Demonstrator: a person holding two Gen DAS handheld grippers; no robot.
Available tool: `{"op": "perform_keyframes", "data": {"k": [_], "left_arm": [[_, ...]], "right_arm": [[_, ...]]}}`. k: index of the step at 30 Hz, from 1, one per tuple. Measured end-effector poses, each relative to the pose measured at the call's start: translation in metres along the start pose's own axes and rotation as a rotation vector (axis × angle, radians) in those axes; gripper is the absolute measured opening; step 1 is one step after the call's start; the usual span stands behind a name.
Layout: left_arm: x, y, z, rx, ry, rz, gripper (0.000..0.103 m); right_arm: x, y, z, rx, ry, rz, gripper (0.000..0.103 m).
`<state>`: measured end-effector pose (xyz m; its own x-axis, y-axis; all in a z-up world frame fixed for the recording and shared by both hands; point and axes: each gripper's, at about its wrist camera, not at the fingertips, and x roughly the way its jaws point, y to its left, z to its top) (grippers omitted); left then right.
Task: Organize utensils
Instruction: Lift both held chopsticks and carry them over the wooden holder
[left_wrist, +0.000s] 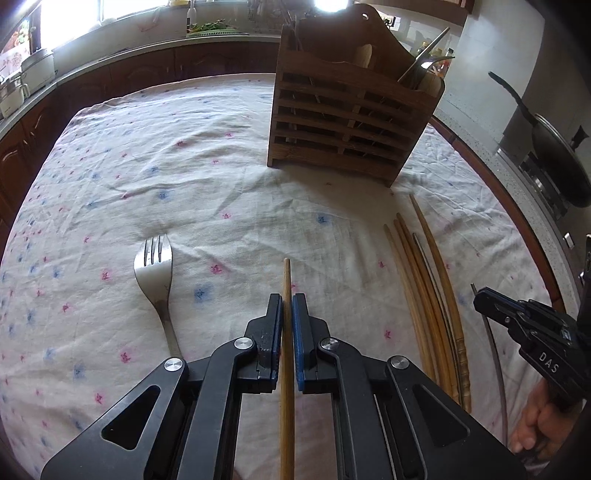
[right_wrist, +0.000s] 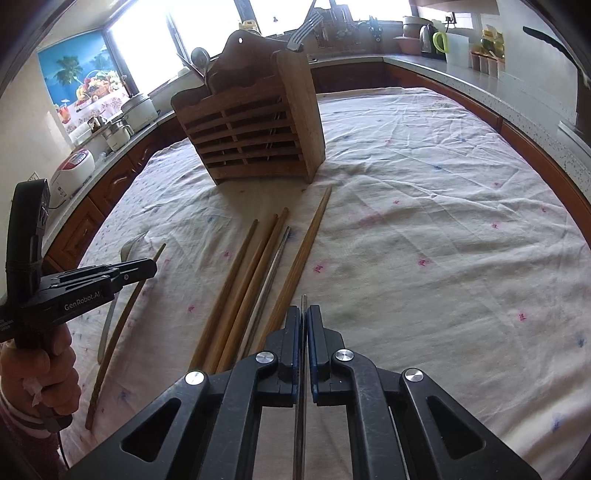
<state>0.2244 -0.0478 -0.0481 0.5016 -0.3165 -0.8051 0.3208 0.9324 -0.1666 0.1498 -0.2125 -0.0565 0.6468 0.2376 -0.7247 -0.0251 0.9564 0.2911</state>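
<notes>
A: Left gripper (left_wrist: 287, 306), jaw state?

B: Clenched on a wooden chopstick (left_wrist: 286, 280). The stick runs straight between the pads, its tip poking out just ahead of them.

A: Right gripper (right_wrist: 304, 317)?

B: Clamped on a thin metal chopstick (right_wrist: 303, 306), its end barely past the fingertips.

A: What lies near the left jaws?

B: A steel fork (left_wrist: 157, 273) on the floral tablecloth (left_wrist: 110, 177), left of the jaws, tines pointing away. The wooden utensil holder (left_wrist: 351, 122) stands well ahead and slightly right, with utensils upright in it.

A: And near the right jaws?

B: A loose bundle of chopsticks (right_wrist: 255, 280) on the cloth just left of the jaws, mostly wooden, one metal, tips toward the holder. Touching or merely side by side, I cannot tell.
</notes>
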Motion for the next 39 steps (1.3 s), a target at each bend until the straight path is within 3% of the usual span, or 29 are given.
{"op": "perform_keyframes", "data": {"k": [18,39], "left_arm": [[-0.104,0.004,-0.001,-0.055,-0.194,-0.101,0.005],[-0.16,0.006,0.014,-0.061,-0.336,-0.116,0.005]], "right_arm": [[-0.084,0.019,0.026,-0.005,-0.203,0.12,0.004],[-0.138,0.027,0.053,-0.027,-0.347,0.177,0.004]]}}
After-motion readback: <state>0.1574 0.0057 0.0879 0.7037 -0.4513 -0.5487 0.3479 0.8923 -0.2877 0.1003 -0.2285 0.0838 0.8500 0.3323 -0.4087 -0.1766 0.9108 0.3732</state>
